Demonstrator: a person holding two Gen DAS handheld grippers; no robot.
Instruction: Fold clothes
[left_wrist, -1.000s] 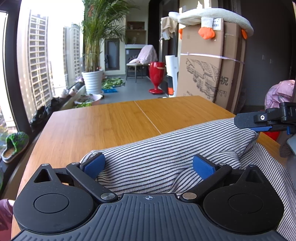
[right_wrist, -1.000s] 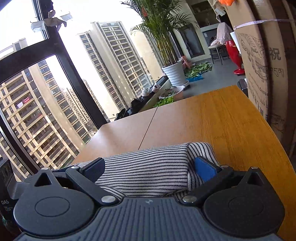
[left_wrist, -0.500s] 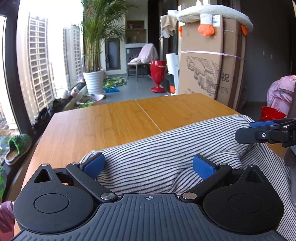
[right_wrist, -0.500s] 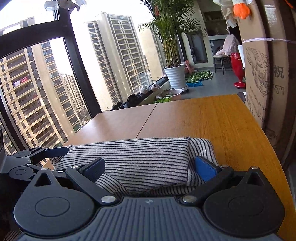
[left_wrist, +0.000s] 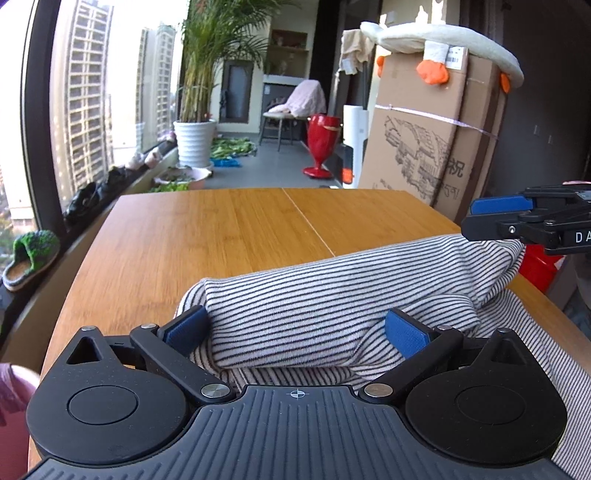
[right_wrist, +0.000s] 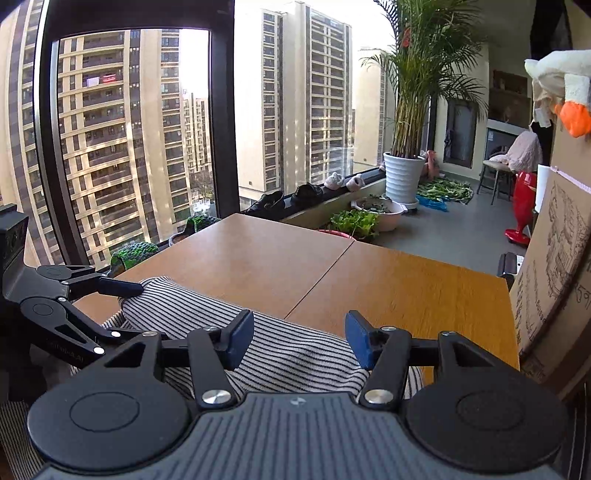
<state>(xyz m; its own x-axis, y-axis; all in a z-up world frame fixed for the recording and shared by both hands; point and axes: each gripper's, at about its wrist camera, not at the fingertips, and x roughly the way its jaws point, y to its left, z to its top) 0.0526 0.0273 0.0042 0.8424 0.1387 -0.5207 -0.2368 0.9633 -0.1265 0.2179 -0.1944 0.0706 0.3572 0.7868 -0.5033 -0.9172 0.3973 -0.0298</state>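
A black-and-white striped garment (left_wrist: 332, 295) lies folded over in a thick roll on the near part of the wooden table (left_wrist: 221, 229). My left gripper (left_wrist: 295, 328) is open, its blue pads on either side of the roll's left end. My right gripper (right_wrist: 299, 339) is open and narrower, its pads over the roll's right end (right_wrist: 288, 358). The right gripper also shows in the left wrist view (left_wrist: 517, 221) above the fold's right end. The left gripper shows in the right wrist view (right_wrist: 110, 295) at the fold's left end.
A tall cardboard box (left_wrist: 424, 147) with a plush goose (left_wrist: 443, 40) on top stands against the table's right side. A window with shoes on its sill (right_wrist: 288, 195) runs along the left. A potted palm (left_wrist: 194, 140) and a red stool (left_wrist: 321, 144) stand beyond the table.
Both grippers have lifted and moved apart, raising the fold higher off the table. The right gripper's jaws have narrowed and its view has swung toward the window.
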